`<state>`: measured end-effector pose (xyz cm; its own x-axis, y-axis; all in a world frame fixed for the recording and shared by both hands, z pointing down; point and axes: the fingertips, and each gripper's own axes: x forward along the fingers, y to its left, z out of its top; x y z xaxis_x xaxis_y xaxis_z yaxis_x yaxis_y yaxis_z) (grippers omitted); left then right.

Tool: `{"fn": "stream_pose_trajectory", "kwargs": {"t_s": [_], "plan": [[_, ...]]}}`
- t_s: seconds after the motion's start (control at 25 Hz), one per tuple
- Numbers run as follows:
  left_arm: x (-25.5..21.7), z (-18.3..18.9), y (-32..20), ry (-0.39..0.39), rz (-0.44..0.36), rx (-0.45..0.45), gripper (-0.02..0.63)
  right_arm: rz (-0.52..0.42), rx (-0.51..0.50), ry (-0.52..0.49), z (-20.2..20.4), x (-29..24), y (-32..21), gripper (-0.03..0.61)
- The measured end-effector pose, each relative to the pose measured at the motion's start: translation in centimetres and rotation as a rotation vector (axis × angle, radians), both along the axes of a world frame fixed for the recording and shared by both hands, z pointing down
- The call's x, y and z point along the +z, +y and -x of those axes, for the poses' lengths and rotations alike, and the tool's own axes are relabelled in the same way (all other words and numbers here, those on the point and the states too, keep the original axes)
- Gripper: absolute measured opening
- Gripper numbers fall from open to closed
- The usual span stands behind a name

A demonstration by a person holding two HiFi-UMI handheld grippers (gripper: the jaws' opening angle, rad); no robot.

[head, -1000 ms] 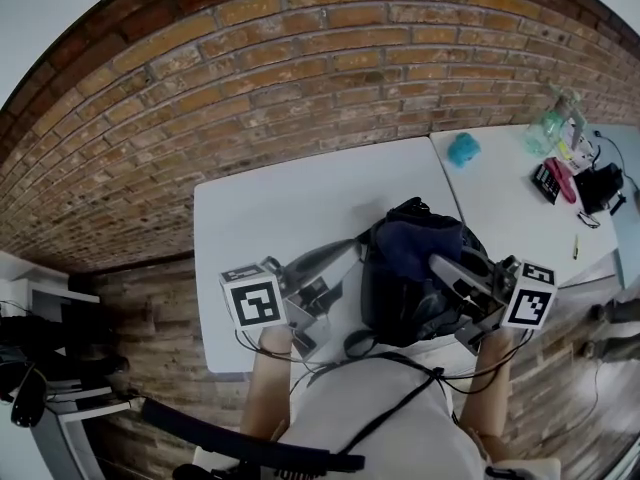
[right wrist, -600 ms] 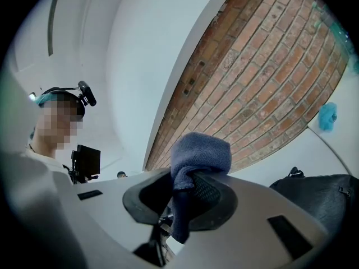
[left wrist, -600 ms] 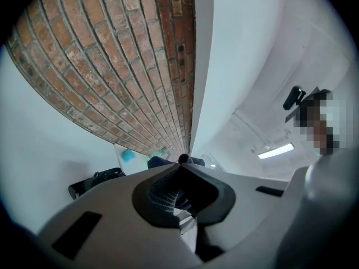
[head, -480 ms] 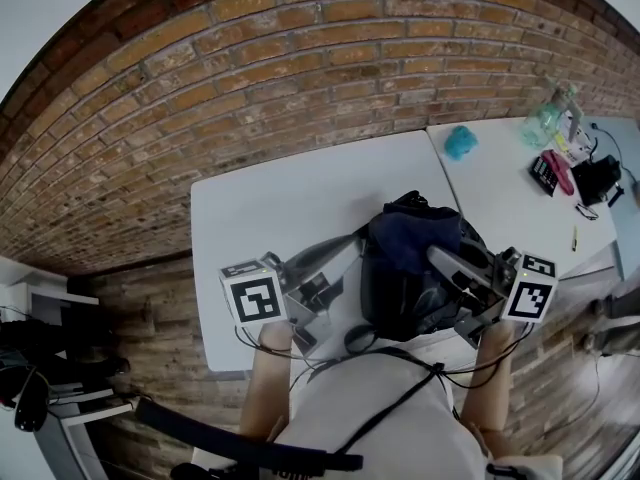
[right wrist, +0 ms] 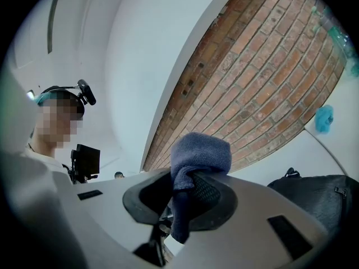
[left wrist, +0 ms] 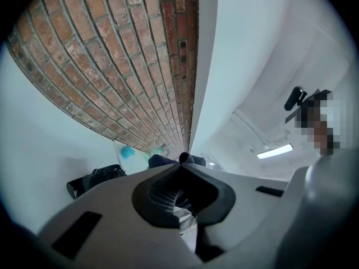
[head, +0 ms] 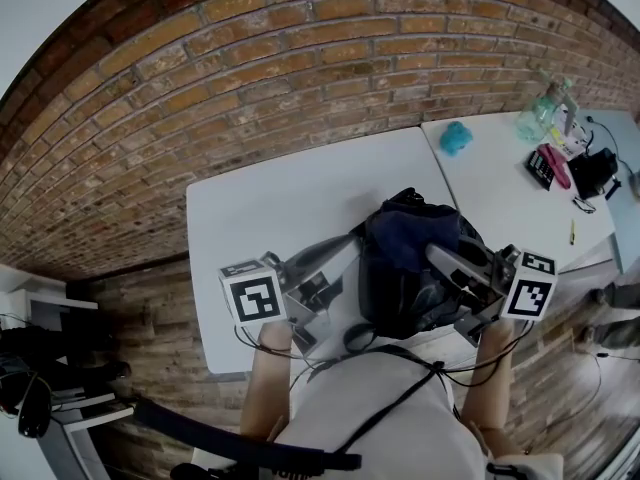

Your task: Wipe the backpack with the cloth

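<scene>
Right gripper pinches the blue cloth, which I note bunched above its jaws and resting on top of the black backpack. The backpack stands at the near edge of the white table, toward its right corner. Left gripper is pressed together on nothing, near the backpack's left side.

A teal object lies on a white table by a brick wall.

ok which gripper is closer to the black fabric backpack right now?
Right. The right gripper, shut on the blue cloth, is over the black backpack; the left gripper sits off its left side.
</scene>
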<state>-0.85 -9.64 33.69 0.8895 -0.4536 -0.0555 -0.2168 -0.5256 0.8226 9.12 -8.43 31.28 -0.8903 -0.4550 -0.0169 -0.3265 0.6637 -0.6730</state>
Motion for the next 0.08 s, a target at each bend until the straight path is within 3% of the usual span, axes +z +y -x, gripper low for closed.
{"fn": "stream_pose_trajectory", "kwargs": {"t_s": [0.08], "plan": [[-0.05,-0.03,-0.05,0.001,-0.001,0.001,0.003,-0.002,0.001,0.000,-0.01,-0.09,0.00,0.075]]}}
